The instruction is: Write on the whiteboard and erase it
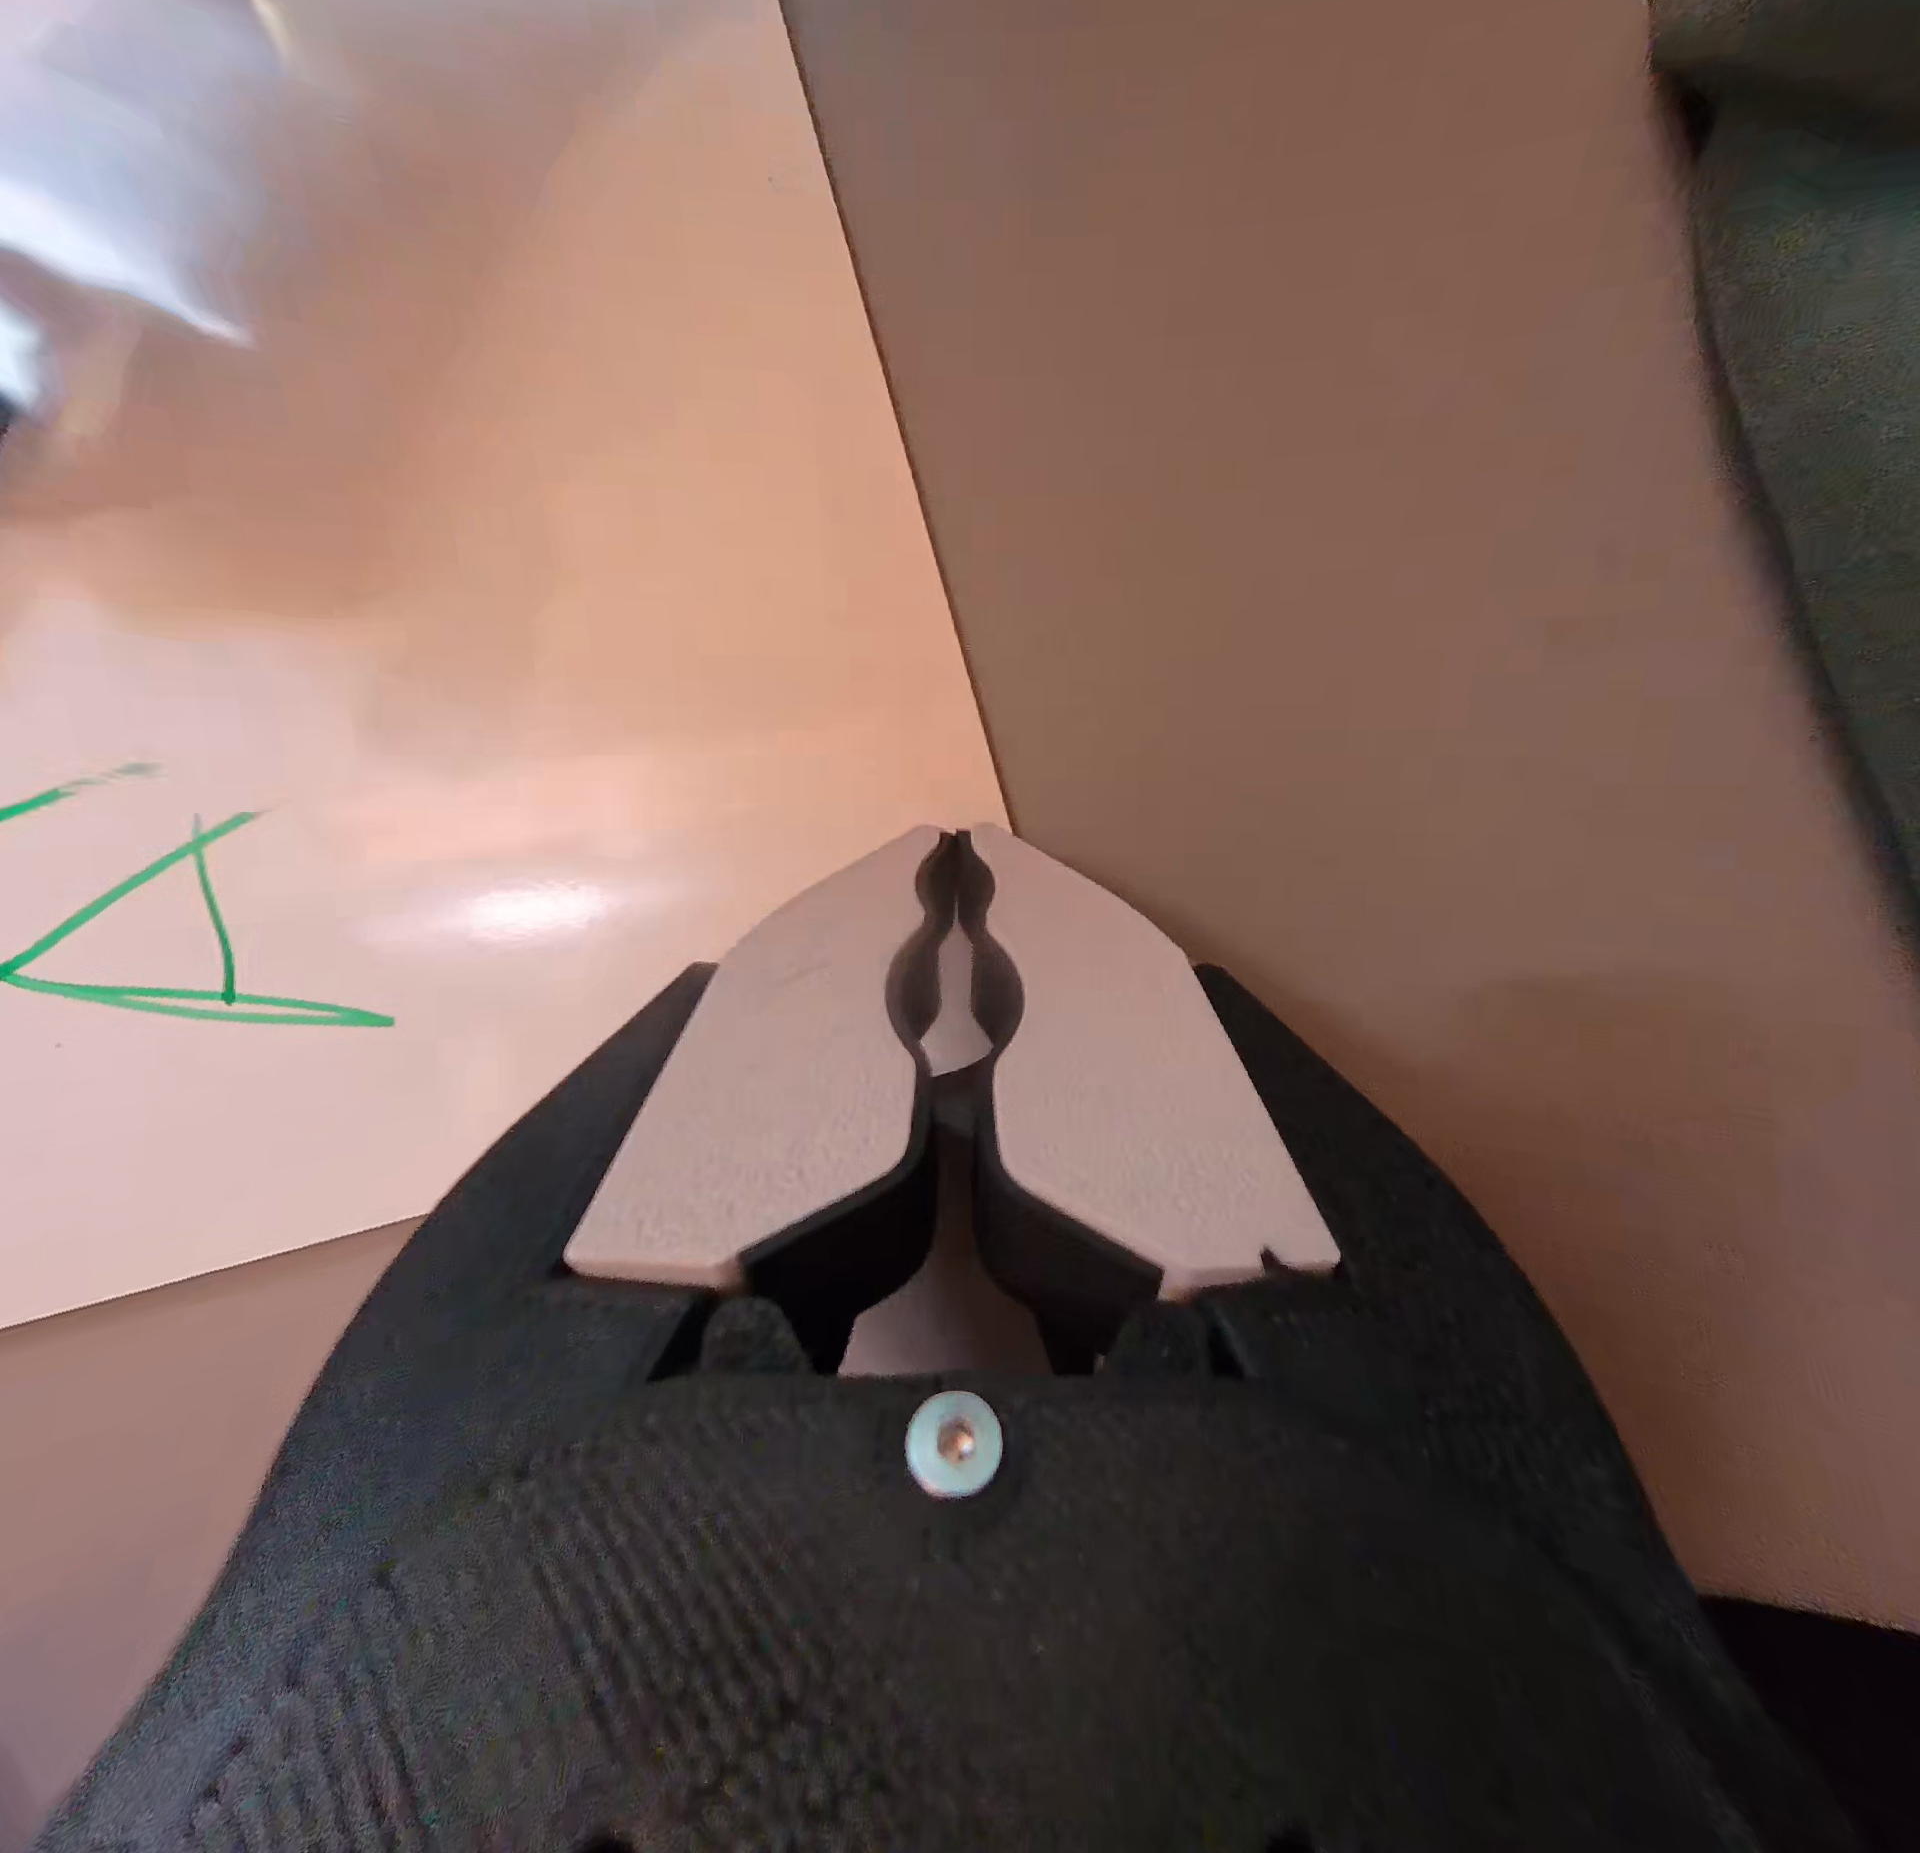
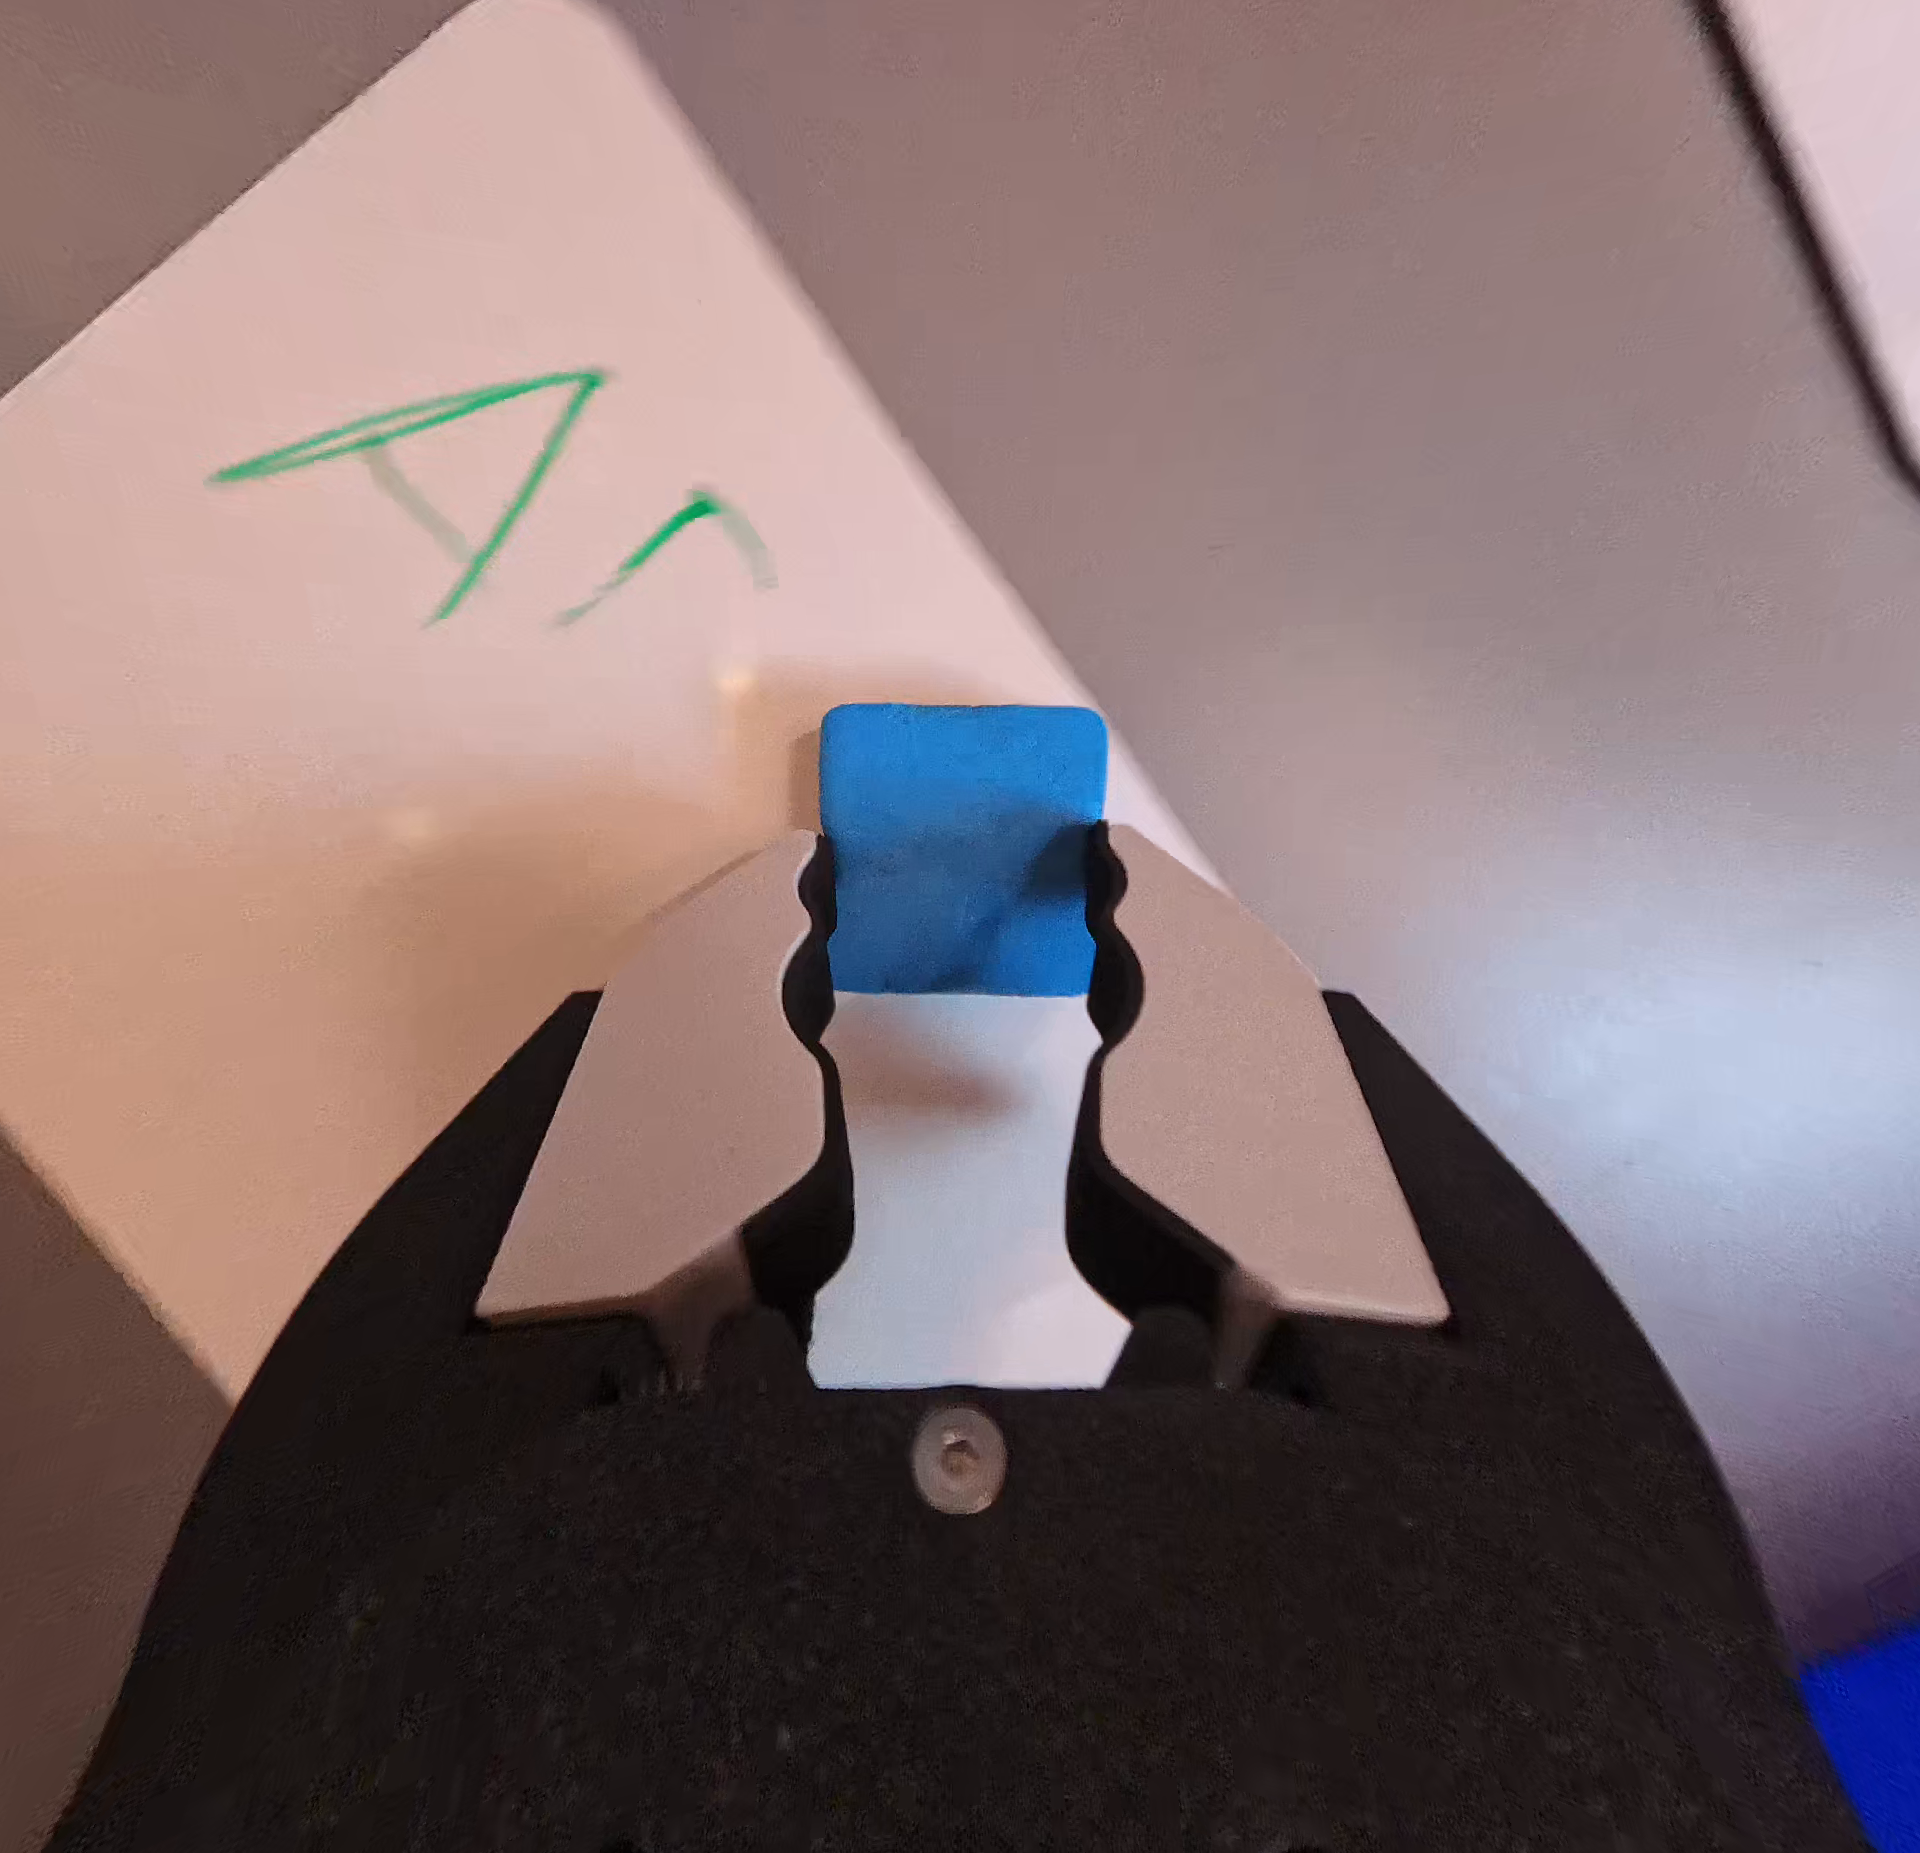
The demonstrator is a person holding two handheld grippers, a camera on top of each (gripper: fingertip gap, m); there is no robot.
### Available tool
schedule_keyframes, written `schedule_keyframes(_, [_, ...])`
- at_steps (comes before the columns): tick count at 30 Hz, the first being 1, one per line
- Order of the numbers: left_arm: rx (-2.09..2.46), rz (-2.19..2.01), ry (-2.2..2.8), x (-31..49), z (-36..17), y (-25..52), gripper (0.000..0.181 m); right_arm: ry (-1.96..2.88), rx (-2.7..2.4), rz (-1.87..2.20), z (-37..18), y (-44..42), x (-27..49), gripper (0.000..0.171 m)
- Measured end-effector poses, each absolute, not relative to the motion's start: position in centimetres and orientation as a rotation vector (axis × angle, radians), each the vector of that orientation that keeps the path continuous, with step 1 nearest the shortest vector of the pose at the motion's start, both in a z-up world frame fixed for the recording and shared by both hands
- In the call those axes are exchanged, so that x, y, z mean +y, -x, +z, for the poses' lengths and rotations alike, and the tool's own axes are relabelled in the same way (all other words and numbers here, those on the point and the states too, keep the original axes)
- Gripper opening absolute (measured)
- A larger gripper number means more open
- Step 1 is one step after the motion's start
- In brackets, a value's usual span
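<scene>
A white whiteboard (image 2: 312, 764) lies flat on the table, with green marker strokes (image 2: 488, 484) on it, some of them smeared pale. My right gripper (image 2: 958, 847) is shut on a blue eraser block (image 2: 961, 847) and holds it over the board's near right part, just below the strokes. In the left wrist view the same whiteboard (image 1: 468, 556) fills the left side, with green strokes (image 1: 187, 930) at its left edge. My left gripper (image 1: 956, 842) is shut and empty, its tips at the board's right edge.
The beige table (image 1: 1299, 556) runs to the right of the board. A grey-green upholstered seat (image 1: 1818, 349) stands past the table's right edge. A blue object (image 2: 1870, 1741) shows at the bottom right of the right wrist view. A blurred bright patch (image 1: 104, 193) sits at top left.
</scene>
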State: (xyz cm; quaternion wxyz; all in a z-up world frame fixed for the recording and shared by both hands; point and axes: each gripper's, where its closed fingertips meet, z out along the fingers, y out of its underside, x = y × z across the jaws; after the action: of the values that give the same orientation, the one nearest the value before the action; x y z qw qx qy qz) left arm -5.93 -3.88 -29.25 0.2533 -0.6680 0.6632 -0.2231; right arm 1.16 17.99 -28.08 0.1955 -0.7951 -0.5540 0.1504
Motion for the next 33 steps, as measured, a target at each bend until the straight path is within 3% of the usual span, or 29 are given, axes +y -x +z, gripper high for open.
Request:
schedule_keyframes(5, [1.812, -0.630, 1.820, -3.8, -29.2, 5.8, 0.000, 1.969, -1.946, 0.467, -28.1, 4.3, 8.7, 0.047])
schedule_keyframes(10, [1.804, -0.615, 1.829, -4.0, -29.2, 5.8, 0.000, 2.159, -1.599, 0.479, -28.1, 2.5, 17.9, 0.047])
schedule_keyframes(16, [1.821, -0.657, 1.834, -4.3, -29.2, 5.7, 0.000, 1.928, -2.037, 0.439, -28.1, 6.4, 9.7, 0.047])
schedule_keyframes(21, [1.799, -0.608, 1.824, -3.6, -29.2, 6.0, 0.000, 2.132, -1.710, 0.460, -28.1, 5.2, 17.2, 0.047])
schedule_keyframes(27, [1.810, -0.606, 1.819, -3.4, -29.2, 6.0, 0.000, 1.841, -2.156, 0.388, -28.0, 8.6, 7.9, 0.048])
schedule_keyframes(30, [1.801, -0.598, 1.820, -3.3, -29.2, 5.9, 0.000, 2.010, -1.863, 0.436, -28.0, 10.7, 14.0, 0.048])
schedule_keyframes(33, [1.794, -0.588, 1.815, -3.2, -29.2, 5.9, 0.000, 2.169, -1.726, 0.384, -28.1, 7.2, 17.6, 0.047])
